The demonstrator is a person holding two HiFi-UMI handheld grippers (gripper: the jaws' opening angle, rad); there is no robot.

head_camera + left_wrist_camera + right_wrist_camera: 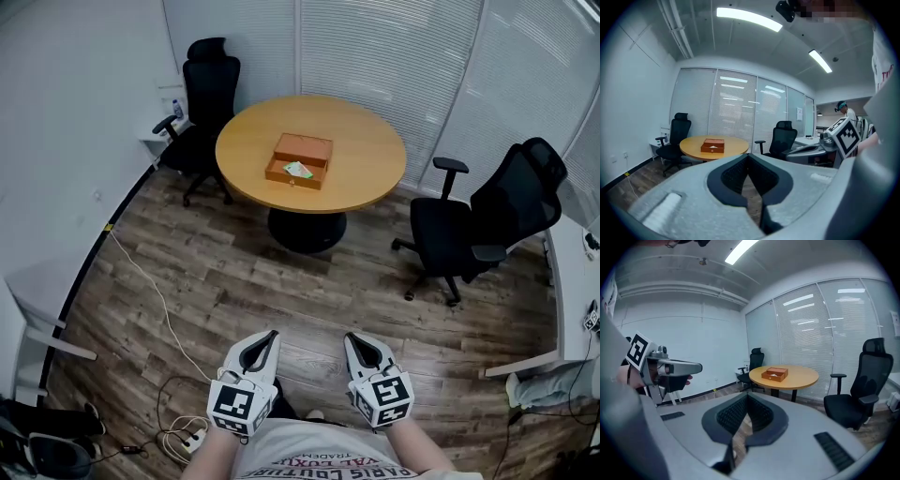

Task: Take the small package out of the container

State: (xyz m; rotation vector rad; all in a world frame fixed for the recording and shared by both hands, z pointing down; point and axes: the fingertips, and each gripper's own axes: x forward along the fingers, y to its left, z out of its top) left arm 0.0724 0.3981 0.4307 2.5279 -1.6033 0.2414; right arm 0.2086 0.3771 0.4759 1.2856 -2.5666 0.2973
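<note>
Plainly, both grippers hung low, close to the person's body, side by side with a gap between them. The left gripper (270, 337) had its jaws pressed together tip to tip with nothing between them, and the right gripper (352, 339) was closed and empty in the same way. Well ahead of both, across a stretch of wooden floor (281, 291), stood a round table (375, 150). The open wooden container (305, 148) sat on it, roughly in line with the gap between the two grippers. The small package (298, 170), white with a touch of green, lay inside the container on the side nearer the grippers. One black office chair (208, 94) stood far ahead and to the left of the left gripper, beside the table. A second chair (487, 216) stood ahead and to the right of the right gripper. A white cable (150, 291) trailed over the floor ahead and to the left of the left gripper.
</note>
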